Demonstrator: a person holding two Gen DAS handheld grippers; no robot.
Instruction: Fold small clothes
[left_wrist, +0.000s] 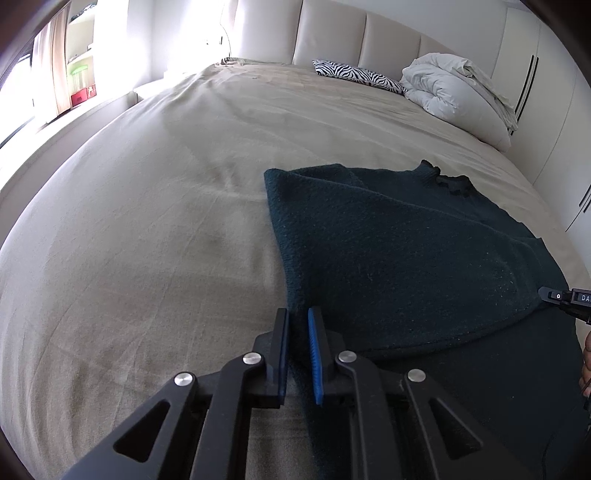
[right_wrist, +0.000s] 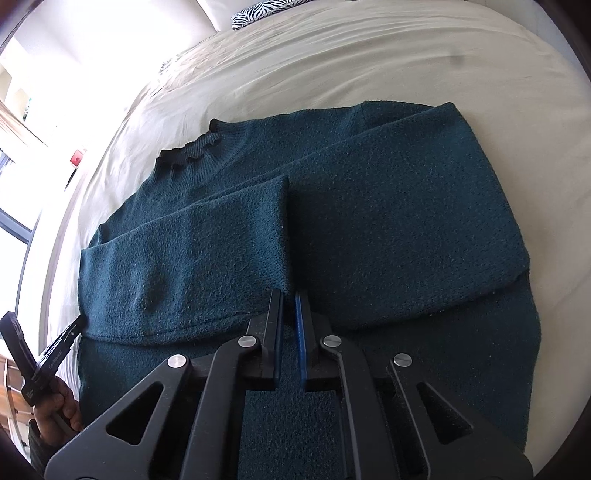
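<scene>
- Beige bed (left_wrist: 147, 206) carries a teal sweater (right_wrist: 369, 221), collar (right_wrist: 192, 147) toward 10 o'clock, long axis 10-to-4.
- Bare sheet lies open at 9 o'clock.
- Left gripper (left_wrist: 298, 321) fingers pinch the sweater's edge; right gripper (right_wrist: 290, 306) fingers clenched, empty.

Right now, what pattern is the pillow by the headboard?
Black-and-white zebra stripes on the pillow; clearest in the left wrist view.

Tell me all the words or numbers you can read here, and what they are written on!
"DA": white letters on the right hand-held gripper, cut off at the picture's edge.
White lettering on the left hand-held gripper: too small and tilted to read.
The sweater and zebra pillow show no words.
</scene>
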